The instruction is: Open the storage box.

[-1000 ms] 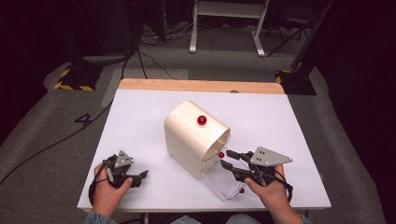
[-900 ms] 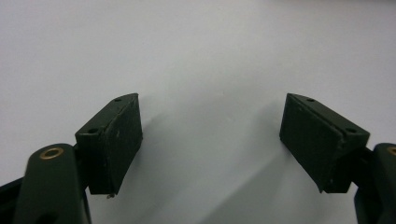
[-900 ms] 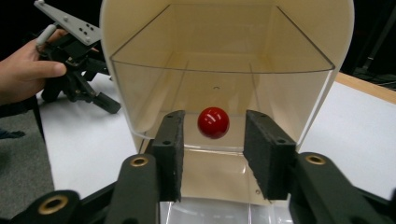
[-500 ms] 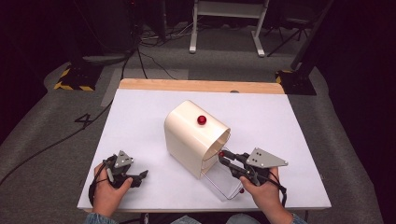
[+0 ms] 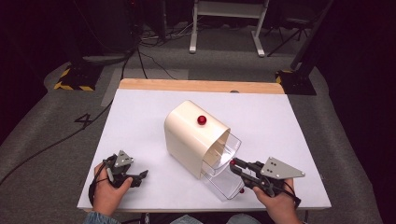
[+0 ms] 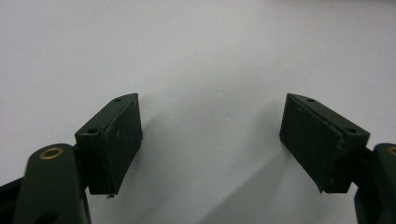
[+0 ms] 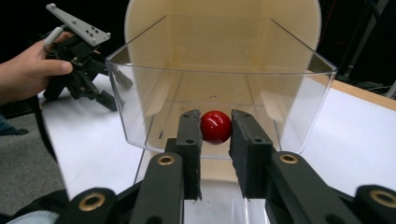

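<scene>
Right now my right gripper (image 7: 215, 128) is pinched on the red knob (image 7: 215, 126) of the clear drawer (image 7: 219, 79), which sticks out of the cream box (image 5: 194, 133) toward me on the white table (image 5: 140, 121). Off to the side, my left gripper (image 6: 211, 137) gapes wide over bare tabletop.

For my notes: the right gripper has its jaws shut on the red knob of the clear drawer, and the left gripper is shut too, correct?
Not quite: the left gripper is open, its jaws wide apart over bare table, as the left gripper view shows. The right gripper is indeed shut on the clear drawer's red knob.
</scene>
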`<state>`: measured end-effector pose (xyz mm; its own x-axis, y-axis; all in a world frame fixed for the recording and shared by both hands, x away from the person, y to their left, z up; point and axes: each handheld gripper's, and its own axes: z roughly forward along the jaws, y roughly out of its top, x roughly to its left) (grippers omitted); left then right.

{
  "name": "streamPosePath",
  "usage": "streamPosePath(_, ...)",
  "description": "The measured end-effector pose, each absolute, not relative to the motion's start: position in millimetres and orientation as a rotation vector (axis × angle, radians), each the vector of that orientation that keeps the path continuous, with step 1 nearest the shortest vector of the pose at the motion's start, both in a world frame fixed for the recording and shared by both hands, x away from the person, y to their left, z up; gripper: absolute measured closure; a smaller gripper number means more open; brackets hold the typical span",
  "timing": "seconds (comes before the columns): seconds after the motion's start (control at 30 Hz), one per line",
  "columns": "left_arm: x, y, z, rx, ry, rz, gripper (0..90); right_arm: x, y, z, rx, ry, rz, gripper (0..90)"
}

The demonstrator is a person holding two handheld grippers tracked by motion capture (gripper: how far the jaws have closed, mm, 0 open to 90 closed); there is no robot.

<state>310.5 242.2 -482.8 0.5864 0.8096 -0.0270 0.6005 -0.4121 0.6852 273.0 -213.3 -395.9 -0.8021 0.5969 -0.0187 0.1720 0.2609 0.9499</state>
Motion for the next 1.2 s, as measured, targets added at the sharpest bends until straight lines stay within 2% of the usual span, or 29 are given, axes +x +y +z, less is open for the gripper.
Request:
streamPosePath(0.2, 311, 242, -482, 2.159, 1.116, 0.404, 21.1, 258, -228, -398, 0.711, 2.169, 1.551, 74.3)
streamPosePath(0.5, 311, 242, -483, 2.156, 1.115, 0.409, 21.1, 256, -234, -408, 0.729, 2.208, 1.510, 73.7)
streamPosePath(0.9, 311, 242, -483, 2.156, 1.115, 0.408, 21.1, 256, -237, -413, 0.747, 2.238, 1.485, 54.4)
streamPosePath(1.2, 310, 242, -483, 2.155, 1.114, 0.409, 21.1, 265, -266, -399, 0.776, 2.227, 1.423, 48.2)
